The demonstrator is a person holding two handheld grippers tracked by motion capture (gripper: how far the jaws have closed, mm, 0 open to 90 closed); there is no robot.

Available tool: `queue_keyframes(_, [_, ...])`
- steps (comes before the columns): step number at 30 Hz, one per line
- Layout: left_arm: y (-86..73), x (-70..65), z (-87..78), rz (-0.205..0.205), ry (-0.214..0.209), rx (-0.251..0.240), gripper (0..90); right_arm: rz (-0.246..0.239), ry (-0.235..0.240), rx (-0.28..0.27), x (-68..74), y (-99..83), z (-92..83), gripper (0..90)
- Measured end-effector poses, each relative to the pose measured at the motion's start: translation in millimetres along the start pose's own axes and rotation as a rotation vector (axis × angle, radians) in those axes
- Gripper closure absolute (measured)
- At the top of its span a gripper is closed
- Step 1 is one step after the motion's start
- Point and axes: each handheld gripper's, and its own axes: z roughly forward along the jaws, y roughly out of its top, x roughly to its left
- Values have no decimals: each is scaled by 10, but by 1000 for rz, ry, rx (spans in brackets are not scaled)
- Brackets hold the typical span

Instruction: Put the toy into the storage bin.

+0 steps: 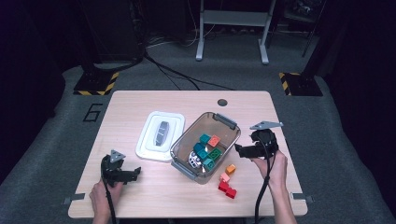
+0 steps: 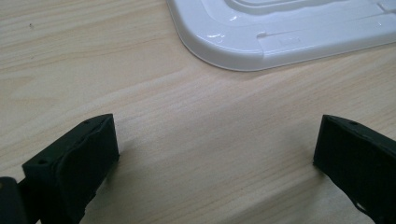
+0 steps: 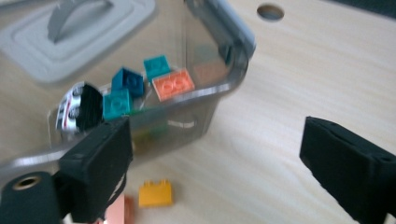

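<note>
My right tongs (image 1: 239, 150) hung apart, empty, beside clear plastic bin (image 1: 186, 166); next needed clean pinch on small orange brick (image 3: 155, 193). Left tongs (image 1: 136, 173) apart, idle on wooden bench (image 1: 140, 100).

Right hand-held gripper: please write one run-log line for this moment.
right hand-held gripper: open, empty | beside bin | loose bricks on table

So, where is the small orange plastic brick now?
In the high view, the small orange plastic brick lies on the wooden table, right of the clear plastic box and just beyond the pink brick.
</note>
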Motion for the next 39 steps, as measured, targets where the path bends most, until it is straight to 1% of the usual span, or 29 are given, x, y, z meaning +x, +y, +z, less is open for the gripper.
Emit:
queue_keyframes(2, [0,0,0,1,0,0,0,-7,-1,17,-11,-82,7,70])
queue_keyframes(3, [0,0,0,0,0,0,0,0,1,21,-6,-126,14,64])
queue_keyframes(5, [0,0,0,0,0,0,0,-13,4,27,-21,-208,45,46])
queue_keyframes(6, [0,1,0,2,0,0,0,-7,10,30,-21,-250,60,38])
queue_keyframes(7, [0,0,0,0,0,0,0,5,11,37,-13,-327,103,12])
queue_keyframes(8, [0,0,0,0,0,0,0,5,11,37,-13,-327,103,12])
queue_keyframes(9, [0,0,0,0,0,0,0,6,20,43,-13,-368,127,0])
queue_keyframes(11, [0,0,0,1,0,0,0,12,33,61,-3,-442,190,0])
queue_keyframes(13, [0,1,0,1,1,-1,0,22,46,67,23,-513,266,0])
queue_keyframes(14, [0,0,0,0,0,0,0,14,56,74,30,-549,300,0])
queue_keyframes(18, [0,1,-1,1,0,1,0,18,73,83,92,-661,450,8])
queue_keyframes(19, [0,1,1,1,0,-1,0,28,78,92,111,-679,487,9])
queue_keyframes(20, [0,0,0,0,0,0,0,32,84,100,121,-694,517,21])
queue_keyframes(21, [0,1,-1,1,0,1,0,34,95,91,129,-708,545,37])
queue_keyframes(23, [0,1,0,0,0,0,0,37,95,83,149,-725,587,67])
queue_keyframes(24, [0,0,0,0,0,0,0,40,96,77,157,-730,611,99])
queue_keyframes(25, [0,0,0,0,0,0,0,24,110,80,152,-740,627,139])
queue_keyframes(26, [0,0,0,1,0,0,0,24,107,75,159,-748,645,146])
queue_keyframes(27, [0,0,0,0,0,0,0,15,109,71,166,-763,679,207])
queue_keyframes(28, [0,1,0,2,1,0,0,15,109,71,166,-763,679,207])
queue_keyframes(30, [0,1,0,1,0,0,0,9,114,78,180,-777,707,250])
queue_keyframes(31, [0,0,0,0,0,0,0,16,120,82,202,-783,714,288])
queue_keyframes(32, [0,1,0,0,0,0,0,15,115,79,212,-790,723,313])
queue_keyframes(34, [0,0,0,0,0,0,0,4,117,77,226,-801,735,351])
queue_keyframes(36, [0,1,1,1,0,-1,0,-28,120,76,229,-806,744,424])
queue_keyframes(37, [0,0,0,0,0,0,0,-18,116,74,249,-807,750,460])
queue_keyframes(38, [0,1,0,1,0,0,0,-25,117,77,252,-809,751,501])
queue_keyframes(39, [0,0,0,0,0,0,0,-16,120,78,270,-809,750,534])
